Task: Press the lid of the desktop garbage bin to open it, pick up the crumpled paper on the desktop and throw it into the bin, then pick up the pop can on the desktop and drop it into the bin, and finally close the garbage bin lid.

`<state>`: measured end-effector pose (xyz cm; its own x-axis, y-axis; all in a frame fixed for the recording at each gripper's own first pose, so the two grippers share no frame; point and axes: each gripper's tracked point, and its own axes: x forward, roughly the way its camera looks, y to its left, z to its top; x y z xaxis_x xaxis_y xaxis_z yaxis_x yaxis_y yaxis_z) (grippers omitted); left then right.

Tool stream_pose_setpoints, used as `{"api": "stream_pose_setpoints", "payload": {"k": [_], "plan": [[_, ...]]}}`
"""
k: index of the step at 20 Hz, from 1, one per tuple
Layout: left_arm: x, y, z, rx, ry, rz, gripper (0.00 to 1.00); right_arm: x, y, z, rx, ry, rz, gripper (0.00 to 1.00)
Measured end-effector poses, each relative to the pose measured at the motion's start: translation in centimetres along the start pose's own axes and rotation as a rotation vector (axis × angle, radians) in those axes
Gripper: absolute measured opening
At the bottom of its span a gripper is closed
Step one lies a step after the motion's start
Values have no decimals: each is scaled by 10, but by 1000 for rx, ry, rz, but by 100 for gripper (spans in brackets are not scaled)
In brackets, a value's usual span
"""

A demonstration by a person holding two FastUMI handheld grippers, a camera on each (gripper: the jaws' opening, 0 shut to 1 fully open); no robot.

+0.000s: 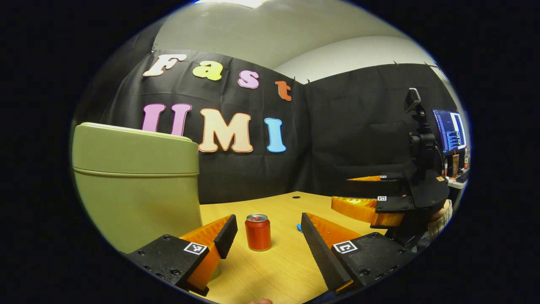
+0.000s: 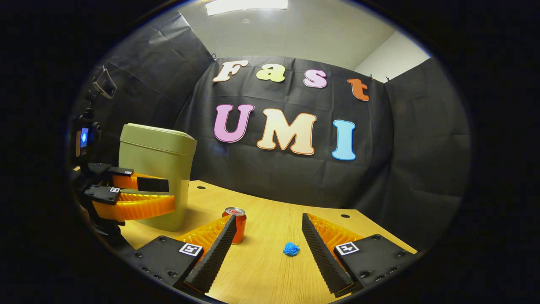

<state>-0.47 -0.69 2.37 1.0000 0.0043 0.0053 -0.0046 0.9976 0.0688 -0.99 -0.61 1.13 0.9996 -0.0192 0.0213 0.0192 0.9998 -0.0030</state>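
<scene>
Black cloth walls close in a wooden table point(image 2: 270, 261). On it stands a green bin point(image 2: 156, 173) with its lid point(image 2: 160, 137) down. A red can point(image 1: 257, 232) stands upright on the table, just right of the bin and apart from it. A small blue crumpled paper point(image 2: 291, 249) lies farther right; in the left gripper view it is mostly hidden behind a finger. The left gripper point(image 1: 265, 236) has its fingers spread wide, the can ahead between them, untouched. The right gripper point(image 2: 265, 245) is likewise spread, empty, the paper between its fingers, probably a little beyond the tips.
</scene>
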Motion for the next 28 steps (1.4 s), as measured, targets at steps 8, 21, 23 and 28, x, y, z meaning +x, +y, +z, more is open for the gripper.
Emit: {"api": "stream_pose_setpoints", "payload": {"k": [8,21,23,28], "plan": [[-7,-14,26,16,-9,-36,86,2,0,-7,-5,23,11,98],[-14,13,120,236,-25,28,28,-10,-18,12,22,-22,-19,98],[-22,27,140,257,-53,70,10,-12,-20,13,15,-25,-27,98],[-38,75,176,294,-90,189,0,-12,-19,12,29,-19,-16,98]]}}
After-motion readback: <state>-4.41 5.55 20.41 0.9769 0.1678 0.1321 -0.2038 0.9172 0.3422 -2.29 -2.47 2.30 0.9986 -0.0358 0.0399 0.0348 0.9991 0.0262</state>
